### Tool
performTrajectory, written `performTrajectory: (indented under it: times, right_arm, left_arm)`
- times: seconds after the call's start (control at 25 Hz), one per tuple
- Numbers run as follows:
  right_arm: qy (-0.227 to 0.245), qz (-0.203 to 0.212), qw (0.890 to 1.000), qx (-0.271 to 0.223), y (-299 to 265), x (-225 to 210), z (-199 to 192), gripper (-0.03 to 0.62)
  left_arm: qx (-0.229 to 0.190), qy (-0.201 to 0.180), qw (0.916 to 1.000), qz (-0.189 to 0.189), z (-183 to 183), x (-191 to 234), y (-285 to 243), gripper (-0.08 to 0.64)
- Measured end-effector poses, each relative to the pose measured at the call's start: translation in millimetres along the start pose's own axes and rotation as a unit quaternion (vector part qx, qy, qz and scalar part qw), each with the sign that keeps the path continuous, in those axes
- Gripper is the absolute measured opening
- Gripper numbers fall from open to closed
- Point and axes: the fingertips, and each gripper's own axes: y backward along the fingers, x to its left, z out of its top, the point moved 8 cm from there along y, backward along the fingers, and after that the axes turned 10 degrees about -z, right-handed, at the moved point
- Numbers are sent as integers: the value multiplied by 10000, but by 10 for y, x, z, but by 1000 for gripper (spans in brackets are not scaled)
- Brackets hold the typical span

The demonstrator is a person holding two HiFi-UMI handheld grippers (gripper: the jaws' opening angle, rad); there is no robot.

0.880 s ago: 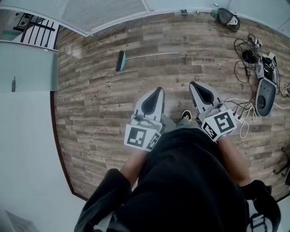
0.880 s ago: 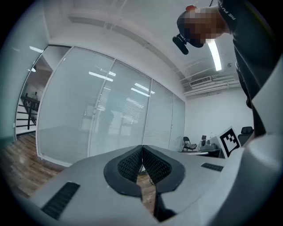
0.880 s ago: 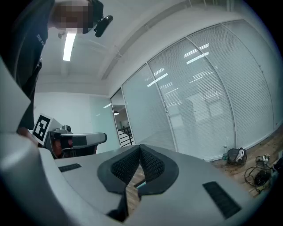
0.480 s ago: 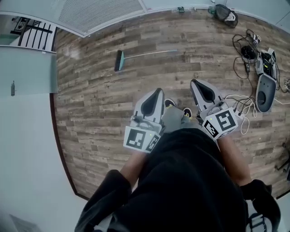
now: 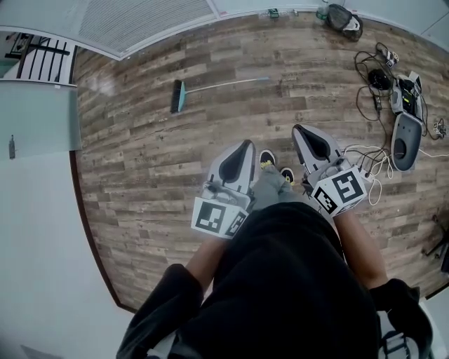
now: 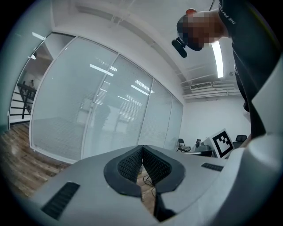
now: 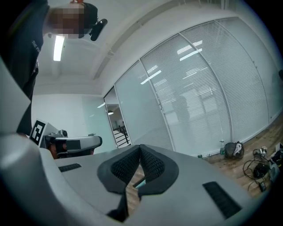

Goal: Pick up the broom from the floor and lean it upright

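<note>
1. progress: nothing is done yet. the broom (image 5: 217, 85) lies flat on the wood floor (image 5: 154, 168) near the glass wall (image 5: 154, 21), well apart from both grippers.
2. left gripper (image 5: 245, 144): jaws pressed together, nothing between them. right gripper (image 5: 300, 130): same, empty.
3. remaining: approach, grasp, lift, lean upright.
4. surroundings: cables (image 5: 372, 73), a grey device (image 5: 403, 140) and a dark bag (image 5: 344, 21) lie to the right; none blocks the way to the broom.

I find nothing I can read for certain. White lettering (image 6: 222, 9) runs along the person's dark shirt (image 6: 256, 66), but it is cut off and too small to make out. The marker cubes (image 5: 219, 216) carry only black-and-white square patterns, not letters or numbers.
</note>
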Motion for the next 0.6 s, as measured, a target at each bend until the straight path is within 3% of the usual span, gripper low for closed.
performTrajectory:
  times: [0.48, 0.6]
  right_arm:
    - [599, 47, 9981, 138, -843, 126, 224, 15]
    - [569, -13, 9982, 172, -939, 127, 235, 15]
  left_arm:
    - [-172, 213, 9995, -132, 125, 855, -52, 21]
    - [-143, 282, 9995, -78, 133, 982, -54, 21]
